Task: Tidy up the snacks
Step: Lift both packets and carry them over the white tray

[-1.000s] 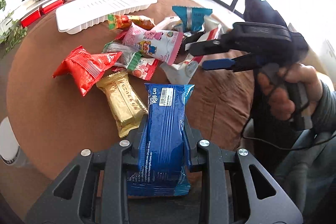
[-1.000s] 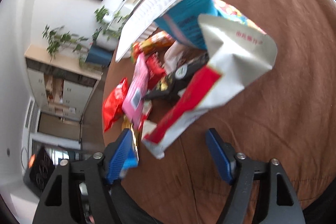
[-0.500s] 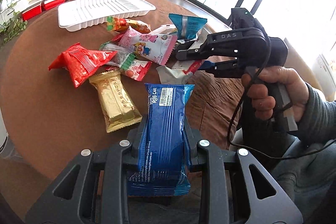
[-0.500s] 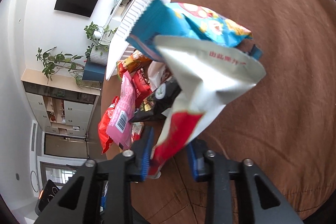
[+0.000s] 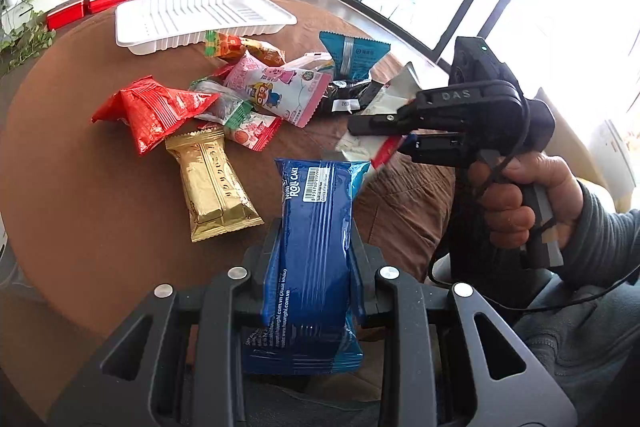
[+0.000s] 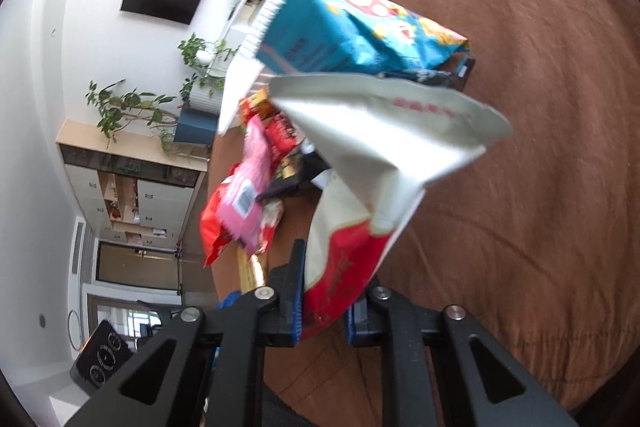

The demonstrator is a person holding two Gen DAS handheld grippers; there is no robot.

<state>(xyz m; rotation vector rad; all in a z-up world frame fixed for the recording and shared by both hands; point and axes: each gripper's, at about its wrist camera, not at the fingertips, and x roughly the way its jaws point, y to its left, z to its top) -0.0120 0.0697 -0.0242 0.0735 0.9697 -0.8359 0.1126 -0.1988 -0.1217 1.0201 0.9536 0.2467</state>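
Note:
My left gripper point(image 5: 316, 259) is shut on a blue roll cake packet point(image 5: 316, 227), held upright above the near edge of the brown table point(image 5: 80, 187). To its right, a person's hand point(image 5: 520, 195) holds my right gripper point(image 5: 376, 137). Its jaws are closing tight on the red end of a white-and-red packet point(image 6: 380, 147), and the blue pads point(image 6: 298, 291) press on both sides of it. The packet's white part sticks up in front of the right wrist camera. The other snacks lie in a loose heap at mid-table.
A white ribbed tray point(image 5: 200, 15) stands at the table's far side. In the heap are a red packet point(image 5: 156, 111), a gold packet point(image 5: 212, 183), a pink cartoon packet point(image 5: 276, 91) and a teal packet point(image 6: 352, 35). Bare brown cloth lies to the left.
The right gripper's jaws have gone from wide apart to shut on the white-and-red packet, which now stands higher in its view. The left gripper still holds the blue packet.

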